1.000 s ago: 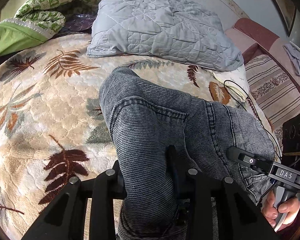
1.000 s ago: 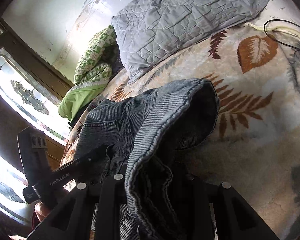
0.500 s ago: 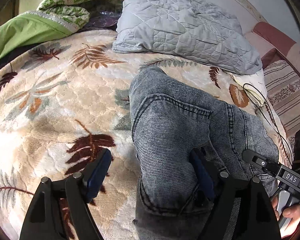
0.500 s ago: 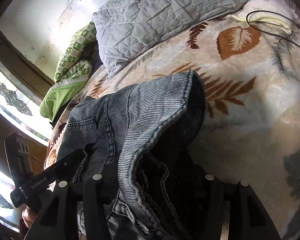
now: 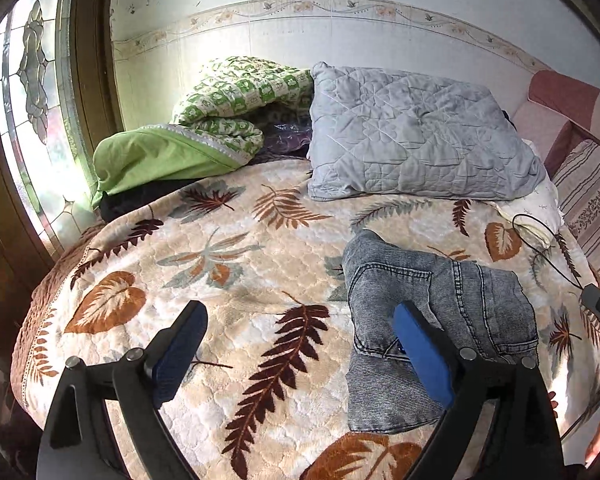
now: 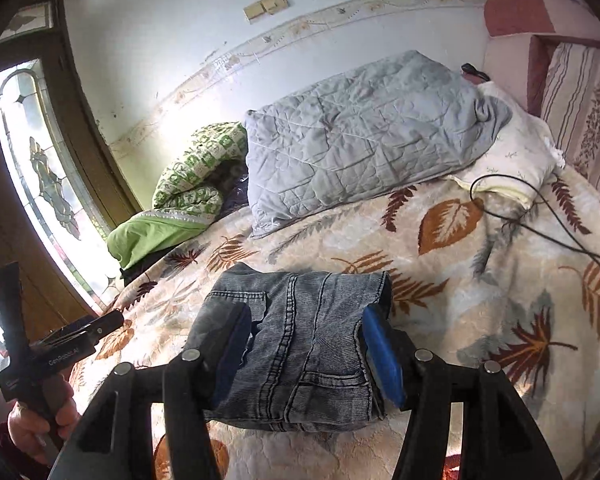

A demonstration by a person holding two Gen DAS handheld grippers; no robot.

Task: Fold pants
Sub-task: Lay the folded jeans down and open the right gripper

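A grey pillow (image 5: 416,136) lay at 12 o'clock on the leaf-print blanket (image 5: 228,264), with a green quilt (image 5: 220,120) at 10 o'clock beside the window (image 5: 32,100) and a black cable (image 5: 548,248) at 2 o'clock. Nothing lay between the grippers and the pants (image 5: 436,320). Half a second earlier both grippers had enclosed raised denim; here the left gripper (image 5: 300,344) was spread wide and empty above the blanket, its right pad (image 5: 420,356) overlapping the pants in the left view. The right gripper (image 6: 306,352) was parted, its pads flanking the pants (image 6: 308,344) without a visible pinch. The pants lay at mid-bed as a compact folded bundle of grey-blue denim, seams and a pocket facing up.
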